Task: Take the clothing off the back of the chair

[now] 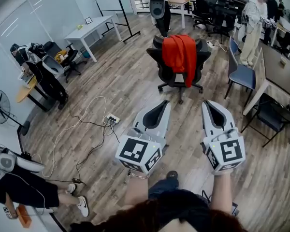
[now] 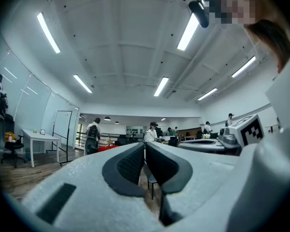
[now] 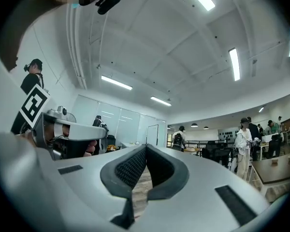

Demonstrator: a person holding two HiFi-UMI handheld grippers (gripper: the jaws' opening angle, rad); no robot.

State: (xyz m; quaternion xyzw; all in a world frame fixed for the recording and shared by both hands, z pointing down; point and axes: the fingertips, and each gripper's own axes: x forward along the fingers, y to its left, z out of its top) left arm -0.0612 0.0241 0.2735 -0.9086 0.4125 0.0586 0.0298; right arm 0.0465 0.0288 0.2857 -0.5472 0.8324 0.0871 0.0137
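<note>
The red clothing (image 1: 180, 54) is hanging over the back of the black office chair (image 1: 160, 70), with one long fold trailing down past the seat. The chair is standing on the wooden floor (image 1: 135, 76), well ahead of both grippers. The left gripper (image 1: 163, 104) and the right gripper (image 1: 209, 103) are being held side by side in front of the person. They are apart from each other and pointing roughly toward the chair, and neither is touching it or the clothing. The left gripper's jaws are lying pressed together with nothing between them — in its own view the dark ribbed pads are meeting at the tip. The right gripper's jaws are closed in the same way, also on nothing. A white power strip (image 1: 111, 119) is lying on the floor to the left of the left gripper, with its cable (image 1: 82, 124) looping away across the boards. A white table (image 1: 94, 30) is standing by the glass wall at the far left. To the right of the office chair a blue chair (image 1: 241, 74) is sitting beside a dark table (image 1: 280, 74) — and a person in white (image 1: 253, 23) is standing beyond it.
</note>
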